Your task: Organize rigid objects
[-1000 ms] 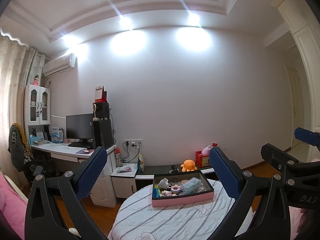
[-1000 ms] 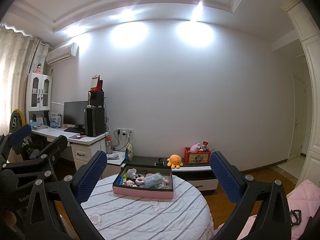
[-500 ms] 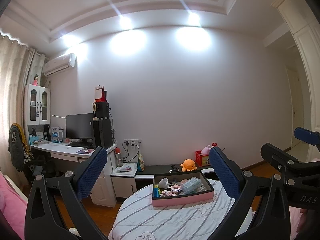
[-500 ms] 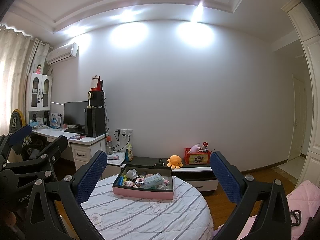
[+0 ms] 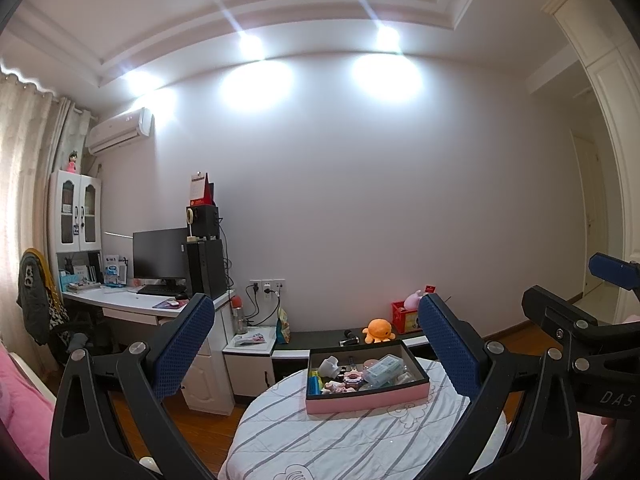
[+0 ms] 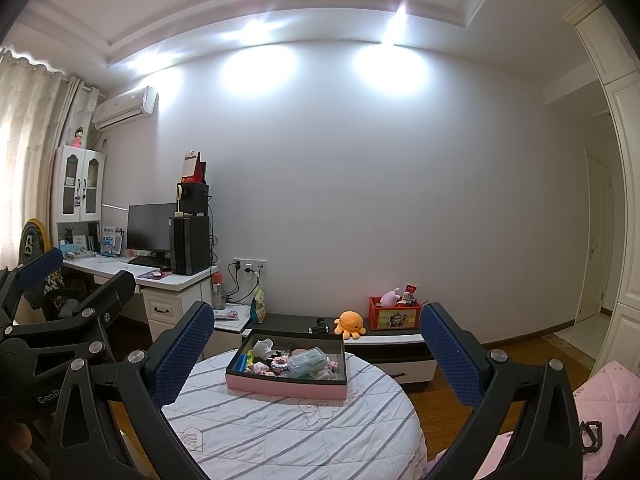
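A pink box with a dark inside sits on a round table with a striped white cloth. It holds several small items, among them a clear plastic case and a white piece. The box also shows in the right wrist view. My left gripper is open and empty, held up well short of the box. My right gripper is open and empty, also short of the box. The right gripper's body shows at the right edge of the left view.
A desk with a monitor and a computer tower stands at the left. A low dark bench behind the table carries an orange plush toy and a red crate. Pink bedding lies at the right.
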`<state>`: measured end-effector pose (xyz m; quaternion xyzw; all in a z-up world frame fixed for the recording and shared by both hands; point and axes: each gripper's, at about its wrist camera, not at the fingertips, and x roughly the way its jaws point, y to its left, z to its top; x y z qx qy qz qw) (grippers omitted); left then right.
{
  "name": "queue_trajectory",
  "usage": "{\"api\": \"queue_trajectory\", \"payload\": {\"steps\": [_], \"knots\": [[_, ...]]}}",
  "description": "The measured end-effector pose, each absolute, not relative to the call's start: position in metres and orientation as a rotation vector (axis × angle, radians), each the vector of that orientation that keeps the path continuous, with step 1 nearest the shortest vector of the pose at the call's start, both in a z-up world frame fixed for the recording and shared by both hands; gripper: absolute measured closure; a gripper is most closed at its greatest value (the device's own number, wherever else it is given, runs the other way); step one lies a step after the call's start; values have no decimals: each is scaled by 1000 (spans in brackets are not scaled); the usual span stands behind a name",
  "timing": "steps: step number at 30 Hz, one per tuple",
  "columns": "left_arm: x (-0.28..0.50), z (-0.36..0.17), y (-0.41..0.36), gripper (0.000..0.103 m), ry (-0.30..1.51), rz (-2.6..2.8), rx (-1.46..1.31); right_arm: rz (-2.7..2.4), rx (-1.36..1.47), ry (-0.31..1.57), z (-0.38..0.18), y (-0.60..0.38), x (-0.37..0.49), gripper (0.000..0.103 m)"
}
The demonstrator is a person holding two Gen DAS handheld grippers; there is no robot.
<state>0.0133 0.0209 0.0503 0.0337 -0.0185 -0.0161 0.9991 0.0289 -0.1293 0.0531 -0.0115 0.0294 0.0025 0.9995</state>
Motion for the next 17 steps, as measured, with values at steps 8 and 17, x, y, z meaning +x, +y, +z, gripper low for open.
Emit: {"api": "queue_trajectory", "payload": {"steps": [8,17], "knots": [[13,51,21,0,-35,-32,70,5,-24,61,54,-130,29,0],[13,51,21,0,-33,-33,71,4,-25,63,54,-131,30,0]]}}
